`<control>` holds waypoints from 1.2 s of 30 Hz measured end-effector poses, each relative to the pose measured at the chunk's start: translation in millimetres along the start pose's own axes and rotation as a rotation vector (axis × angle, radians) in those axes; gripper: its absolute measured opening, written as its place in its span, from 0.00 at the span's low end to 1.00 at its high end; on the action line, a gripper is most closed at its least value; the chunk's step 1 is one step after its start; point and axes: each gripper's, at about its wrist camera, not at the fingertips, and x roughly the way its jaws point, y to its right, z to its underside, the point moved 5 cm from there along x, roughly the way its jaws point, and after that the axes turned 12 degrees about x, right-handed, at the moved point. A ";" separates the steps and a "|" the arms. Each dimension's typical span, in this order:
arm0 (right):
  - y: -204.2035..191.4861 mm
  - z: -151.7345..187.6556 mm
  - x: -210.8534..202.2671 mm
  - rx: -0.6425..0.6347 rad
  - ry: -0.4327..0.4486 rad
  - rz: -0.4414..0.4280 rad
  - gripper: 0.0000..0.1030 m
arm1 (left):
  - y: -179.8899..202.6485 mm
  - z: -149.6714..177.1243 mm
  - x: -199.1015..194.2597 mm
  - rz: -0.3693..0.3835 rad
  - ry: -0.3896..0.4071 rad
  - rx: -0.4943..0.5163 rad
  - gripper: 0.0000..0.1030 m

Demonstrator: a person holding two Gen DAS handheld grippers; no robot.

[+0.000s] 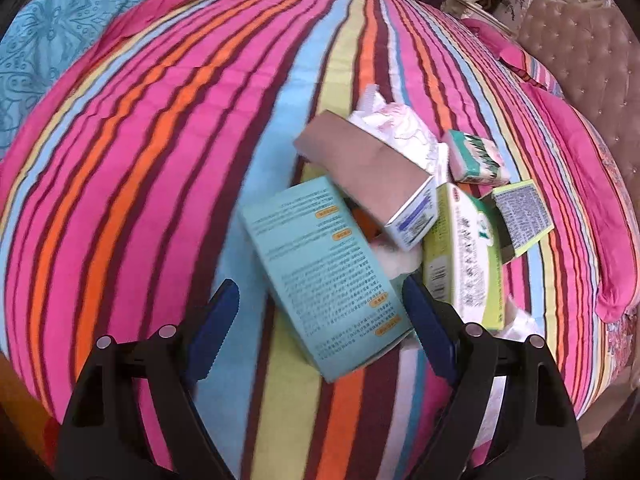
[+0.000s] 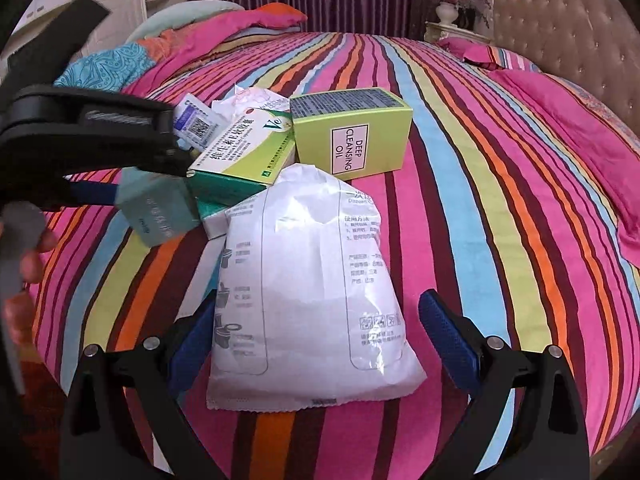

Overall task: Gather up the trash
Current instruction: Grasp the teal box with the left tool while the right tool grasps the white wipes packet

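Teal box sits btwn open left tongs, maybe touching.

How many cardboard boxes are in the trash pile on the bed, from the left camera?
5. Teal box nearest the left tongs, brown box leaning on it, green-and-white box right of those, lime box and small green box behind. Others may be hidden underneath.

You read "DEEP CLEANSING OIL" on green box; "Ve" on green-white carton.
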 end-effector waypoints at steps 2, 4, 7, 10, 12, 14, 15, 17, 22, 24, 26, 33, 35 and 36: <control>0.5 -1.5 0.5 0.000 0.004 -0.006 0.89 | -4.2 8.9 -3.3 0.016 -0.012 -0.027 0.79; -0.6 -1.1 1.5 0.001 -0.002 -0.014 0.89 | -5.8 15.5 -4.1 0.031 -0.021 -0.041 0.79; -3.6 -1.3 2.9 -0.008 -0.005 -0.026 0.89 | -8.1 15.2 -7.8 0.010 0.005 -0.060 0.79; -6.5 -1.9 3.3 -0.021 0.006 -0.029 0.89 | -6.6 9.0 -9.5 0.015 0.021 -0.073 0.79; -6.9 -2.5 4.1 -0.021 0.011 -0.023 0.89 | -2.9 5.8 -7.9 0.029 0.016 -0.073 0.79; -5.4 -3.5 6.3 -0.016 0.009 -0.020 0.89 | 0.0 1.9 -4.7 0.023 0.011 -0.070 0.79; -4.9 -3.5 7.3 -0.014 0.006 -0.020 0.89 | 0.7 0.8 -3.0 0.025 0.007 -0.070 0.79; -3.6 -3.5 9.3 -0.010 0.000 -0.020 0.89 | 1.4 -0.9 2.6 0.007 -0.001 -0.062 0.79; -2.1 -1.7 10.5 -0.009 -0.011 -0.020 0.78 | -5.9 6.4 11.9 -0.003 -0.010 -0.041 0.51; -1.9 -0.8 9.2 -0.008 -0.014 -0.020 0.76 | -5.1 7.4 10.2 -0.005 -0.002 -0.014 0.49; -3.0 0.6 7.7 -0.013 -0.019 -0.013 0.71 | -5.2 10.1 7.6 0.003 0.014 0.010 0.48; -1.7 4.0 0.3 0.022 -0.042 -0.014 0.69 | -14.8 21.9 -4.0 0.043 0.033 0.029 0.47; -3.1 4.9 -4.3 0.026 -0.042 -0.005 0.69 | -17.0 27.0 -9.1 0.040 0.035 0.048 0.47; -4.6 5.1 -6.9 0.023 -0.039 -0.002 0.69 | -17.3 28.2 -10.7 0.042 0.036 0.051 0.47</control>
